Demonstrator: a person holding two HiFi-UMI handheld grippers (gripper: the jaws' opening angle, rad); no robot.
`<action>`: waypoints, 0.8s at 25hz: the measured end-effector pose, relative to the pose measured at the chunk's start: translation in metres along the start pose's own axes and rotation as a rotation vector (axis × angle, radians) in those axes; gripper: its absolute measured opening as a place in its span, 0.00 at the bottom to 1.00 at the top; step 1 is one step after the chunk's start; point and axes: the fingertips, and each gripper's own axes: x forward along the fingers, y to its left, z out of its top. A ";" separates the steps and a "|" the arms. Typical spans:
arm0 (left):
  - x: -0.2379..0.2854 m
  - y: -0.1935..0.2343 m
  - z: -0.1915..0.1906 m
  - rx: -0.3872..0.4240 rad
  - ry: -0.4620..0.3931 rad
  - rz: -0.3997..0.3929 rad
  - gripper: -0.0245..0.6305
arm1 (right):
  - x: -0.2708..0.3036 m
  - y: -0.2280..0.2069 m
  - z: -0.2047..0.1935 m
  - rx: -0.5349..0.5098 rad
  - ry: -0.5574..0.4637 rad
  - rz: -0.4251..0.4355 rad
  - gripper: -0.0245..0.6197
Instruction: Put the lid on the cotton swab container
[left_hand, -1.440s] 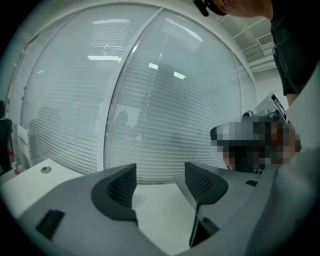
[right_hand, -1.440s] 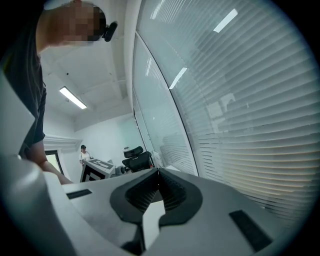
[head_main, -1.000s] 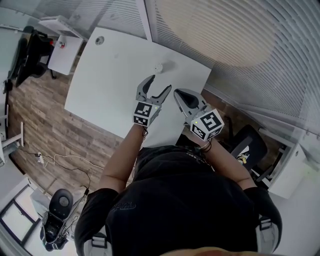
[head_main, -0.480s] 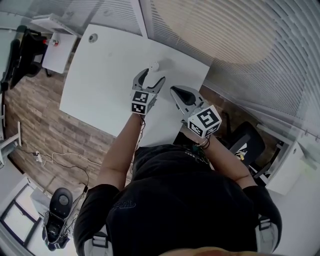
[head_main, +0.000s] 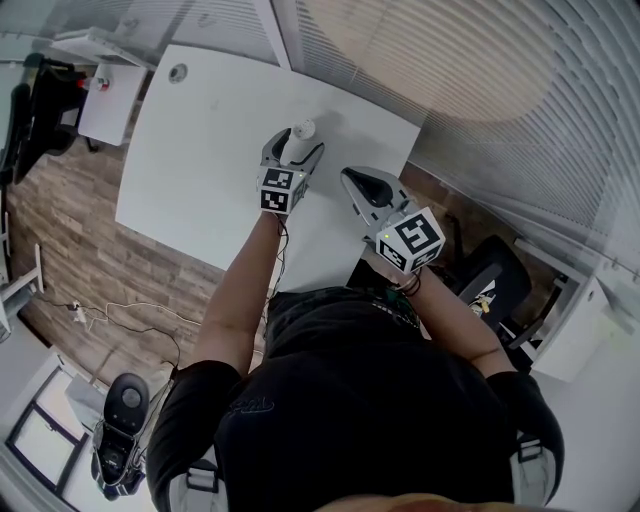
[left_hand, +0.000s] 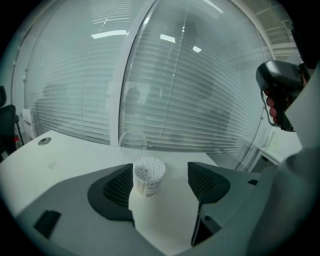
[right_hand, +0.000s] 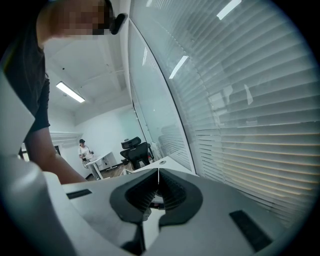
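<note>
Beneath the left gripper (head_main: 296, 150), a broad white counter (head_main: 200, 150), with wood floor (head_main: 70, 250) past its near edge. Beyond that gripper, a wall of slatted blinds (left_hand: 190, 100) behind glass, close behind the counter's far edge. Jaws spread wide, one on either side of the cotton swab container (left_hand: 148, 177). Container upright on the counter, uncapped, white swab heads showing. Close against the left pad, contact unclear; a clear gap to the right pad. To the right of that gripper and apart from the container, the right gripper (head_main: 355, 180), pressed together at the tips, nothing plainly made out between its pads. Just beyond the container, a faint clear rounded shape (left_hand: 131, 141) on the counter, perhaps the lid, too pale to be sure. Far to the left gripper's left, a small round grommet (left_hand: 44, 141) set in the counter.
</note>
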 end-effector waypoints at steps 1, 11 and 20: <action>0.003 0.003 -0.002 0.004 0.009 0.004 0.56 | 0.000 -0.001 -0.001 0.003 0.004 -0.002 0.08; 0.035 0.017 -0.024 0.084 0.060 0.061 0.56 | -0.004 -0.005 -0.013 0.024 0.027 -0.015 0.08; 0.052 0.028 -0.040 0.107 0.123 0.086 0.55 | -0.009 -0.006 -0.018 0.048 0.040 -0.031 0.08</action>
